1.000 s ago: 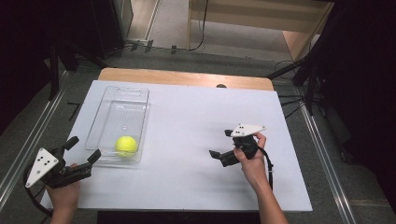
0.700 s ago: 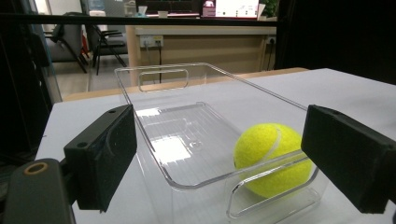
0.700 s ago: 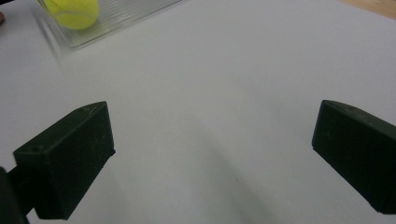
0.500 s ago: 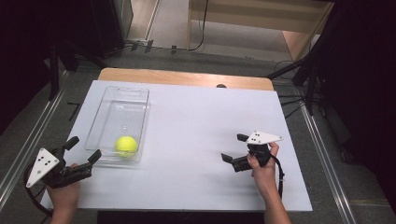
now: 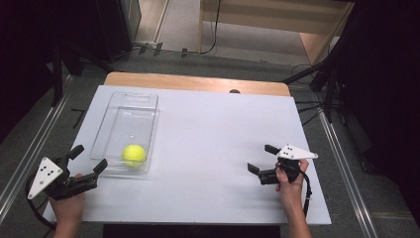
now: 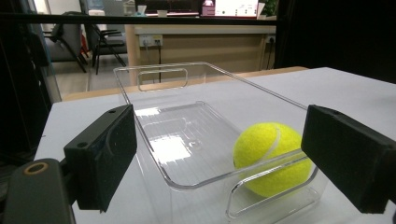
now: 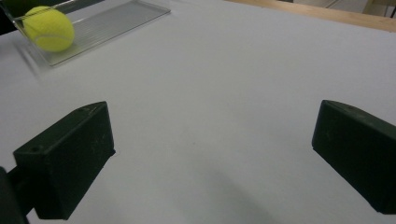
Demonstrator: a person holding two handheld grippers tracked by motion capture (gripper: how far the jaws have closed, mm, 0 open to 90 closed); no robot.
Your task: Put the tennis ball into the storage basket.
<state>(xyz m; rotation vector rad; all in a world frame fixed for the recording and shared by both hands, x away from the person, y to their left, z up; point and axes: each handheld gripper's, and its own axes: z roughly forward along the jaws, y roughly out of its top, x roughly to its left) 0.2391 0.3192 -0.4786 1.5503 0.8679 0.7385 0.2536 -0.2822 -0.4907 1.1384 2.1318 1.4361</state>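
A yellow tennis ball (image 5: 133,154) lies at the near end of a clear plastic bin (image 5: 113,130) on the left of the white table. In the left gripper view the ball (image 6: 271,156) rests behind the bin's near wall (image 6: 261,186). My left gripper (image 5: 88,160) is open just off the bin's near left corner, jaws empty and pointing at it. My right gripper (image 5: 261,159) is open low over the table's right front part, far from the bin, nothing between its jaws. From the right gripper view the ball (image 7: 49,29) shows far off at the top left.
The white tabletop (image 5: 213,134) is bare between the bin and the right gripper. A wooden strip (image 5: 195,83) runs along the table's far edge. Metal rails (image 5: 29,148) flank the table on the floor, with cables (image 5: 307,106) at the back right.
My right gripper has drawn back toward the table's right front corner, away from the middle. The left gripper, bin and ball have stayed put.
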